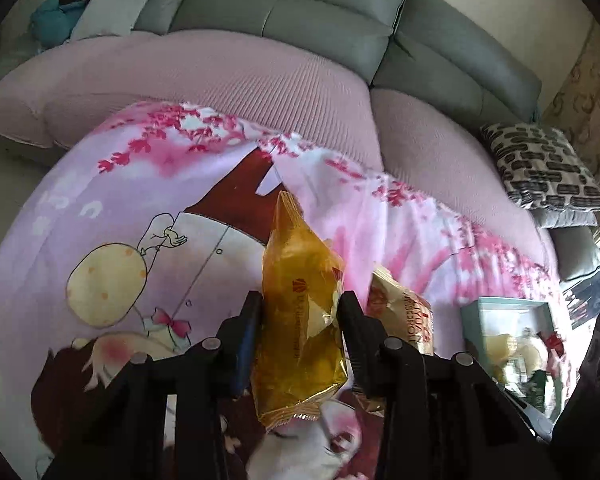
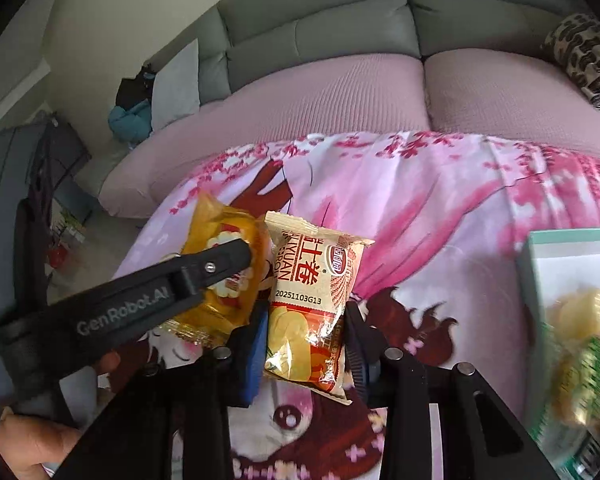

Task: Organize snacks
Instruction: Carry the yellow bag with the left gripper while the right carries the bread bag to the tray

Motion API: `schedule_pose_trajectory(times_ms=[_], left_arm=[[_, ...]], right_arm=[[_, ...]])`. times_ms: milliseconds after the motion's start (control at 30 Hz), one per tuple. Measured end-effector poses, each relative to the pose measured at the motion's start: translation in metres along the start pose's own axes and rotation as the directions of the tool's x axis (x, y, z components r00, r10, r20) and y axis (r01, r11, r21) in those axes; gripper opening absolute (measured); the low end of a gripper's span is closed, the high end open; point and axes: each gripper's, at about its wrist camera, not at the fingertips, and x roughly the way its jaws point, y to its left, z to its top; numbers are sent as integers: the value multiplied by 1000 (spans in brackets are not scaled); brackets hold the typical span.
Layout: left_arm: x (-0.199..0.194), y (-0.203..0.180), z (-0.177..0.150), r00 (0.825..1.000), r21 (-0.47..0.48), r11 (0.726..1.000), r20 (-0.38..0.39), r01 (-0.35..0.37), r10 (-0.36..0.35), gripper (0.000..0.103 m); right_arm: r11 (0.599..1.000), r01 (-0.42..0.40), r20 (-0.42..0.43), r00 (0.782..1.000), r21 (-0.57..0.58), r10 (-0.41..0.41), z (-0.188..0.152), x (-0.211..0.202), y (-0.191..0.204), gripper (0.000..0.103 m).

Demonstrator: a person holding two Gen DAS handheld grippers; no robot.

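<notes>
Two grippers are each clamping a light, crinkly packet mid-body: left gripper (image 1: 300, 320) pinching the amber packet (image 1: 300, 320), right gripper (image 2: 306, 340) squeezing the cream packet (image 2: 312, 300); the foil likely slips.

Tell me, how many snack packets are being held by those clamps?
2. The yellow packet sits in the left gripper; the beige packet in the right gripper. More snacks lie in the teal box.

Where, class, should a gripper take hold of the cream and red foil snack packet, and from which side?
Grip the cream and red foil snack packet across its puffed middle, coming from its lower sealed end along its length, as the right gripper does. The packet is long and narrow, so its two long edges fit between the pads; the crimped ends are flat and slippery.
</notes>
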Motion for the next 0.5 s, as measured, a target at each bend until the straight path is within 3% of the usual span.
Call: schedule_pose_trajectory(times_ms=[233, 500], left_arm=[[-49, -55, -20, 992, 45, 994, 67, 102, -104, 41], [-67, -129, -56, 972, 130, 965, 29, 228, -233, 41]], right_arm=[[993, 96, 113, 988, 72, -104, -26, -84, -32, 38], [957, 233, 188, 946, 171, -264, -54, -163, -83, 38]])
